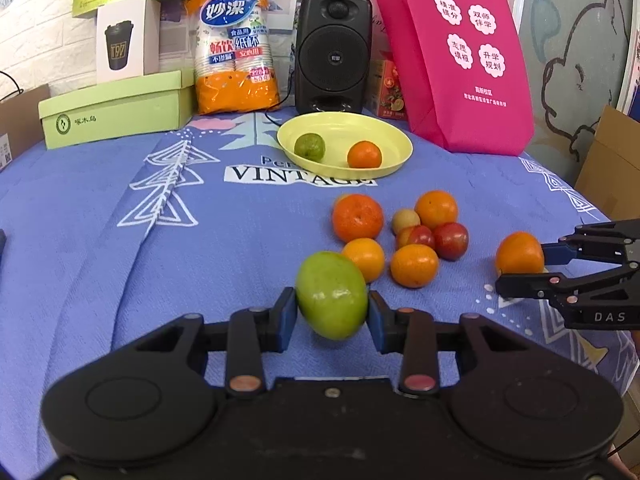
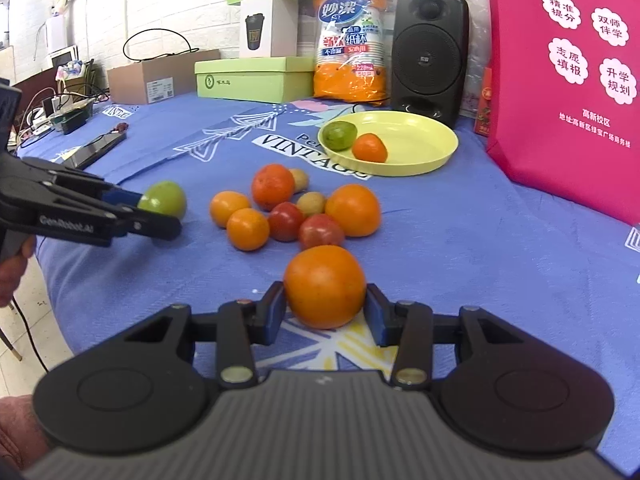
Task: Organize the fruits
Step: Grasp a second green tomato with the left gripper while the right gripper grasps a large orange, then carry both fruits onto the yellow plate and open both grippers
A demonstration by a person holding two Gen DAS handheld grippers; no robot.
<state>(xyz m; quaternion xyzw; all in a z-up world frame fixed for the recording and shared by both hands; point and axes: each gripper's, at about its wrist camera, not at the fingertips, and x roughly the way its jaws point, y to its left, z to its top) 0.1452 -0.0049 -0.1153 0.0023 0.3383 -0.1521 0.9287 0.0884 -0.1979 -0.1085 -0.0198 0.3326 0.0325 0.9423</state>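
My left gripper (image 1: 332, 315) is shut on a green fruit (image 1: 332, 292), its blue pads pressing both sides just above the blue cloth. My right gripper (image 2: 325, 309) is shut on an orange (image 2: 325, 285) in the same way. Each shows in the other's view: the right gripper (image 1: 524, 268) with its orange (image 1: 518, 250) at the far right, the left gripper (image 2: 158, 214) with the green fruit (image 2: 165, 199) at the left. Between them lies a cluster of several oranges (image 1: 357, 217), red fruits (image 1: 451, 240) and small yellowish ones. Behind it, a yellow plate (image 1: 396, 140) holds a green fruit (image 1: 309, 146) and an orange (image 1: 364, 155).
Along the back stand a black speaker (image 1: 333, 54), a pink bag (image 1: 460, 56), an orange pack of paper cups (image 1: 236, 48) and a green box (image 1: 116, 108). A dark phone (image 2: 96, 148) lies near the table's left edge. A hand (image 2: 16, 268) grips the left tool there.
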